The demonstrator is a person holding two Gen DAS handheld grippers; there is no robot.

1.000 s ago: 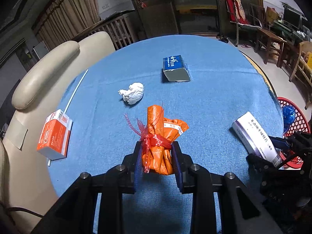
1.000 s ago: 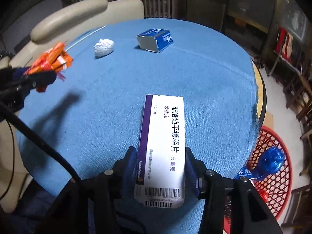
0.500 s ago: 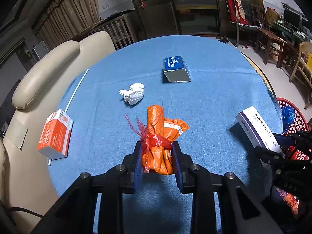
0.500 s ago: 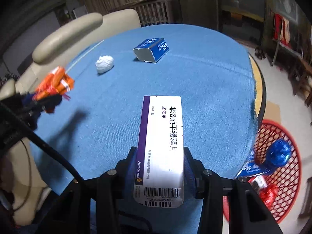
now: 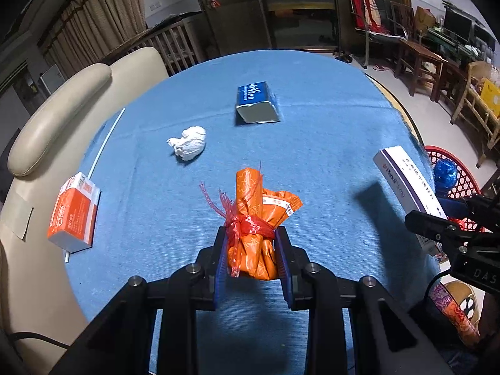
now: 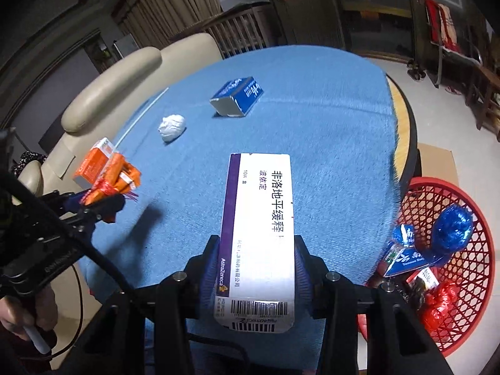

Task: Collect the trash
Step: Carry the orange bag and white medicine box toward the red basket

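Note:
My left gripper [image 5: 251, 245] is shut on an orange wrapper bundle [image 5: 254, 218] tied with red netting, held above the blue table [image 5: 328, 143]. My right gripper [image 6: 256, 250] is shut on a white and purple medicine box [image 6: 259, 218], held above the table near its right edge. The box also shows in the left wrist view [image 5: 406, 181]. A red mesh basket [image 6: 475, 212] stands on the floor to the right, with blue and red trash in it. On the table lie a crumpled white tissue [image 5: 188, 142], a blue carton [image 5: 257, 103] and an orange box [image 5: 73, 212].
A cream sofa [image 5: 59, 112] borders the table's left side. A thin white straw [image 5: 104, 139] lies near the left edge. Wooden chairs [image 5: 415, 62] stand at the far right. A cardboard sheet [image 6: 437, 162] lies on the floor behind the basket.
My right gripper has lifted the medicine box off the table and carried it toward the right edge, bringing the red basket more into view. My left gripper holds the bundle nearly still.

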